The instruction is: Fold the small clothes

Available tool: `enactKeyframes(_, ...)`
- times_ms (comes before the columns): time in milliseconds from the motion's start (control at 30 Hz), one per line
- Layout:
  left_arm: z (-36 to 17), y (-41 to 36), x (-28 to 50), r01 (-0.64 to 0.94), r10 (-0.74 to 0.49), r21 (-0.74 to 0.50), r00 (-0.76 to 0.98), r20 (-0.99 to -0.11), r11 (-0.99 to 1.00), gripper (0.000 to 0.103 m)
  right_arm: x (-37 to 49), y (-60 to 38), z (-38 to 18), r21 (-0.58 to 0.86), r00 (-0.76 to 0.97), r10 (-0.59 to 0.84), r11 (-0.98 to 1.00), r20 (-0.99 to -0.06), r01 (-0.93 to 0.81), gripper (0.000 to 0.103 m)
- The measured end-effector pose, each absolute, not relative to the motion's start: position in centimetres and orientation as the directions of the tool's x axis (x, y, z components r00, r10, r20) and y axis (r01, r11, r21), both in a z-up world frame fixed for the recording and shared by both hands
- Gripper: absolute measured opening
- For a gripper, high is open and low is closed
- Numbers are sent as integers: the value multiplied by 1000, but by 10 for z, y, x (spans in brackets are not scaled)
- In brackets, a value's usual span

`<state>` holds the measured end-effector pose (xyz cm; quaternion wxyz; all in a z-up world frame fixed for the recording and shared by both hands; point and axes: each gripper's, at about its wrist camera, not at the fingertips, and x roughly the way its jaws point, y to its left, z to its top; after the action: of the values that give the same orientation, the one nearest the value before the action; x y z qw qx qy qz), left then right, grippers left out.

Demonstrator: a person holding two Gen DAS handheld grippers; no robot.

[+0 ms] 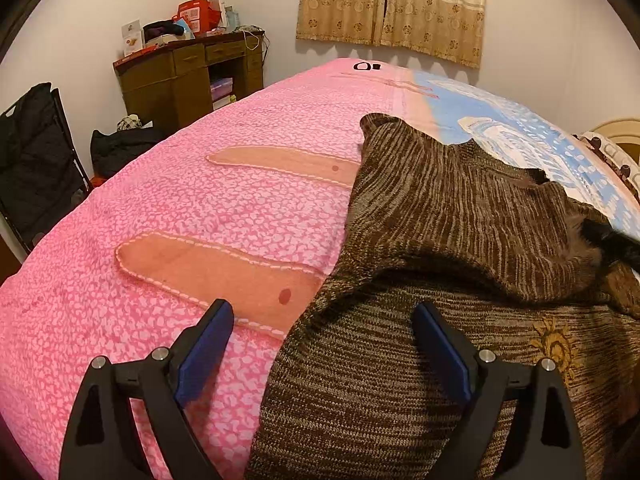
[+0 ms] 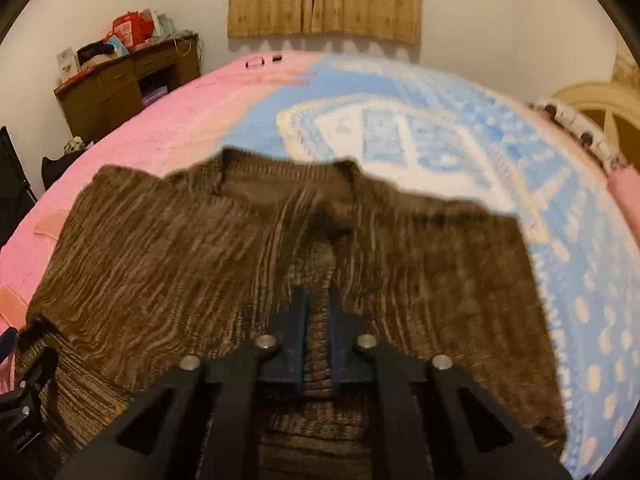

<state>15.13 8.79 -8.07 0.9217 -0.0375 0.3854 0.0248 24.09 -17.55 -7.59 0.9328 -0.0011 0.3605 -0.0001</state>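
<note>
My right gripper (image 2: 318, 304) pinches the brown sweater (image 2: 256, 248); my left gripper (image 1: 324, 320) gapes wide, empty.
Only the left view shows the sweater's sun emblem (image 1: 554, 346), beside my left jaw.

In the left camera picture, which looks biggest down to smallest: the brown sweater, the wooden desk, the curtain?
1. brown sweater, though it is nearest the camera
2. and 3. curtain and wooden desk look alike; no ranking.

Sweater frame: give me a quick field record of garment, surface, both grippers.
garment: brown knit sweater, partly folded, neckline away from cameras
surface: bed with pink and blue cover
left gripper: open, over the sweater's left edge, holding nothing
right gripper: nearly shut, sweater fabric between its fingers
background: wooden desk, curtain
</note>
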Motion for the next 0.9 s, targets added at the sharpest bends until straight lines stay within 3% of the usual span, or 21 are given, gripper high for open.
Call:
enactKeyframes(100, -81, 88, 152, -74, 19, -46, 701, -713, 996, 92, 224, -180, -65, -91, 786, -69, 996, -614, 16, 11)
enactKeyframes(200, -81, 87, 152, -74, 22, -43, 701, -713, 996, 92, 228, -196, -81, -107, 723, -126, 992, -679, 72, 12)
enactKeyframes(233, -81, 87, 152, -74, 19, -46, 701, -712, 996, 92, 228, -205, -86, -89, 699, -131, 991, -703, 97, 21)
enactKeyframes(267, -81, 87, 152, -74, 18, -47, 702, -712, 996, 92, 228, -217, -91, -49, 678, -122, 991, -725, 126, 41)
enactKeyframes(300, -81, 86, 153, -74, 19, -47, 701, -712, 996, 92, 224, -228, -91, 10, 682, -98, 988, -724, 153, 51)
enactKeyframes(333, -81, 86, 152, -74, 21, -44, 701, -713, 996, 92, 218, -238, -87, 77, 711, -74, 981, -700, 178, 54)
enactKeyframes(400, -82, 86, 152, -75, 23, -41, 701, -713, 996, 92, 211, -240, -72, 125, 753, -38, 980, -657, 158, 44)
enactKeyframes(433, -81, 86, 152, -75, 25, -39, 701, -713, 996, 92, 215, -236, -65, 123, 765, -17, 984, -644, 126, 31)
enactKeyframes(467, -81, 87, 152, -75, 25, -39, 701, -713, 996, 92, 220, -230, -60, 121, 769, 5, 988, -639, 94, 28)
enactKeyframes(600, -81, 86, 152, -75, 23, -41, 701, -712, 996, 92, 250, -195, -56, 99, 758, 103, 994, -645, -51, 28)
enactKeyframes(700, -82, 86, 153, -75, 24, -40, 700, -714, 996, 92, 296, -180, -97, 17, 604, 33, 999, -796, -33, 25)
enactKeyframes(733, -82, 86, 152, -75, 24, -40, 701, -713, 996, 93, 299, -188, -98, 56, 653, 43, 998, -756, -1, 25)
enactKeyframes(833, -82, 86, 152, -75, 24, -40, 701, -713, 996, 93, 312, -194, -99, 15, 649, -11, 999, -760, 35, 35)
enactKeyframes(900, -83, 87, 153, -74, 22, -43, 702, -712, 996, 93, 301, -201, -92, 59, 665, 24, 998, -746, 31, 36)
